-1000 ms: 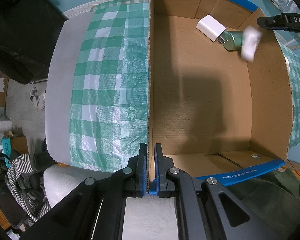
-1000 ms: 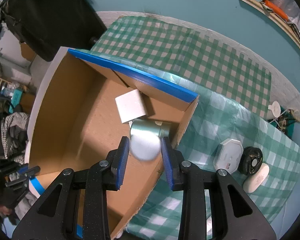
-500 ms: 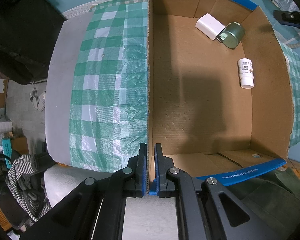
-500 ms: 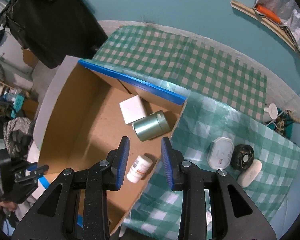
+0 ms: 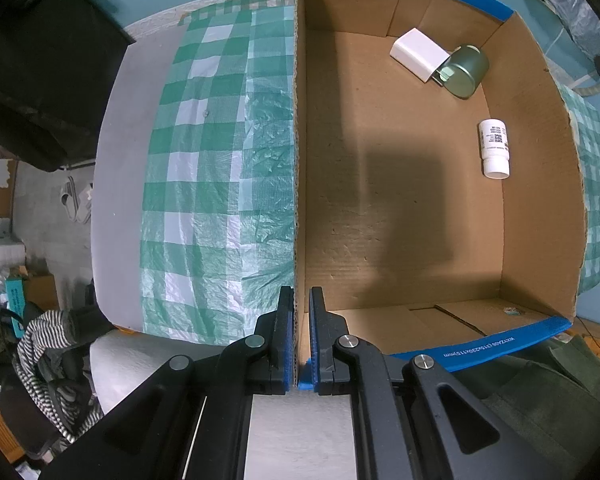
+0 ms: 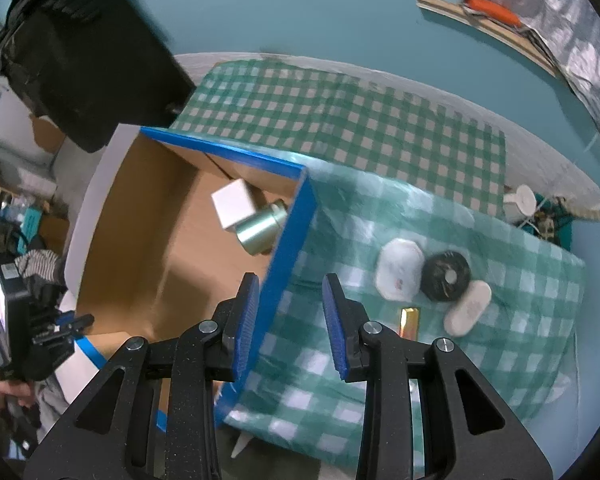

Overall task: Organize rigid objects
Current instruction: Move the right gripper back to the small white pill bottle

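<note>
The cardboard box (image 5: 400, 216) holds 3 items. 1 white block (image 5: 418, 55) and 1 green metal tin (image 5: 466, 71) lie touching in the upper right corner of the left wrist view. 1 white bottle (image 5: 494, 147) lies on its side just beside the right wall of the box, apart from the other 2. Its long axis runs top to bottom in that view, cap toward the bottom.

The left claw (image 5: 298, 332) is closed on the near-left wall of the box, 1 pad on each face of the cardboard.

The right claw (image 6: 290, 318) is open and holds nothing. The blue-taped edge of the box passes between its 2 fingers.

On the checked cloth (image 6: 480, 248) covering the counter, right of centre in the right wrist view, lie 4 items near together: 1 white octagonal case (image 6: 398, 274), 1 black disc (image 6: 446, 276), 1 white oval piece (image 6: 468, 308) and 1 small gold bar (image 6: 409, 320).
</note>
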The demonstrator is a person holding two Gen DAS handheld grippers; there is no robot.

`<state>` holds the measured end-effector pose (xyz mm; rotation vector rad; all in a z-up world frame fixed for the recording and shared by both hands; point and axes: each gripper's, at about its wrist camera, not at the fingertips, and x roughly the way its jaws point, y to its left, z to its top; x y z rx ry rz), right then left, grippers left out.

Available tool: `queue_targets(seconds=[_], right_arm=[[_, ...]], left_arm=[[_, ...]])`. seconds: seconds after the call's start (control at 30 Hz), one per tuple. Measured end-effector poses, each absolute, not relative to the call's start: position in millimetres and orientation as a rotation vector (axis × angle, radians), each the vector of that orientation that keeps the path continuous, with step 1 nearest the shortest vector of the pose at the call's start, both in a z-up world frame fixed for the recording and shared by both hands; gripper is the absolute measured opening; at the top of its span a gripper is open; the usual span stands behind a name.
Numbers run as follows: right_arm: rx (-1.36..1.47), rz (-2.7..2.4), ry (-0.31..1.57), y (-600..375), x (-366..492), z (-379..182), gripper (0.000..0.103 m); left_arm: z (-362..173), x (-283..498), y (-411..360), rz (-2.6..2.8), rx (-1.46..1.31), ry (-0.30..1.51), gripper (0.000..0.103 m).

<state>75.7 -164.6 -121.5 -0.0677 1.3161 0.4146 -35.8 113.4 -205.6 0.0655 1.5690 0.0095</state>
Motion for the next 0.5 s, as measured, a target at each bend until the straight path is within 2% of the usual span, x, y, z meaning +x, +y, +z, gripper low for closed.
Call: queue_targets(seconds=[0.2,0.5], right_arm=[[-0.033,0.36,1.33,-190,67,-129,0.036],[0.021,0.267,1.395,-236,49,-161,0.037]], left_arm=[[-205,-36,114,0.009,0.066,1.568,0.007],[-205,-36,114,0.01,0.066,1.567,0.007]])
